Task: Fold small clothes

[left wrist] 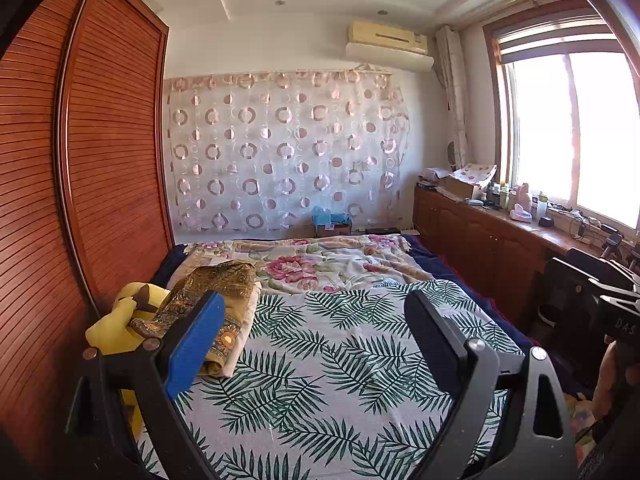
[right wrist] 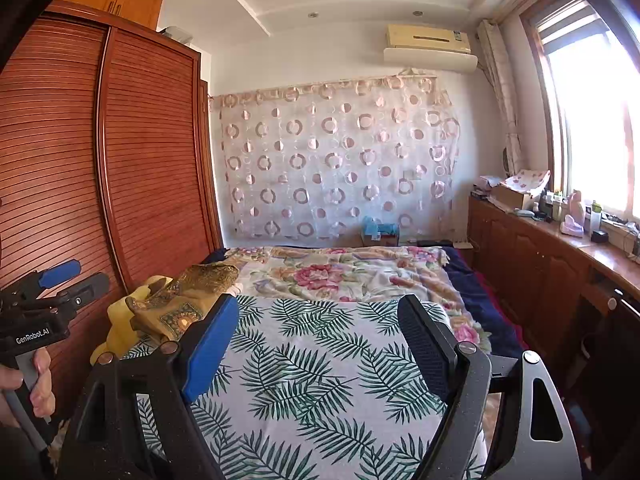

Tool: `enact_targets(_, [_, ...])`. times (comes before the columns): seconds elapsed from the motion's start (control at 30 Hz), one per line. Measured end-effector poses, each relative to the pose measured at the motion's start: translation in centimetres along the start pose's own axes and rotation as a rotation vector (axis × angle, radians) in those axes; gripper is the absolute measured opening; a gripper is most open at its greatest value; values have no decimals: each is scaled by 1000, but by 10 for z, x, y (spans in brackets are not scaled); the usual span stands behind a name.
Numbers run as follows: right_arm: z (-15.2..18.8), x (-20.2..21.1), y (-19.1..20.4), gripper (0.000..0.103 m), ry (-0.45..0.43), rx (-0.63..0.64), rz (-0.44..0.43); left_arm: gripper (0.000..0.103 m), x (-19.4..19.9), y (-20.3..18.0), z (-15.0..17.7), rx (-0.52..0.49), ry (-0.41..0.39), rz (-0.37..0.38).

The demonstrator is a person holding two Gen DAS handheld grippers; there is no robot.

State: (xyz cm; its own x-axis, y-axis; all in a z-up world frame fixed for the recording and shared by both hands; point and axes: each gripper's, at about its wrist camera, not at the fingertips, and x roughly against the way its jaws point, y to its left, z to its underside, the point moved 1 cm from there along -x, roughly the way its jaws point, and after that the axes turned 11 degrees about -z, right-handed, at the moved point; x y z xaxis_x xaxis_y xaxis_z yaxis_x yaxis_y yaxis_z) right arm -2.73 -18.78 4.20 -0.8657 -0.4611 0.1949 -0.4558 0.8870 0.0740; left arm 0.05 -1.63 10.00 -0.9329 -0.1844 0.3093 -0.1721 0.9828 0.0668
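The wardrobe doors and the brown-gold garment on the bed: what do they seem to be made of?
Wardrobe doors: probably wood or wood veneer, reddish-brown and slightly glossy, with fine horizontal slats. Brown-gold garment: a woven cloth, perhaps silky or brocade, because its gold pattern shines and it lies in soft folds; the exact fibre cannot be told.

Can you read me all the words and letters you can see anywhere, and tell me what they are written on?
"GenRobot.AI": white letters on the black body of the left gripper, in the right wrist view.
"DAS": pale letters on the black body of the right gripper, cut off at the picture's edge.
Cream wall air conditioner: its small mark is too blurred to read.
Bottles on the wooden window counter: labels too small to read.
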Motion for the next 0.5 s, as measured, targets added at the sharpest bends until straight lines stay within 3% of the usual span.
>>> enact_targets(0.5, [2,2,2,83,-2,0,5,92,0,0,1,0,-1,0])
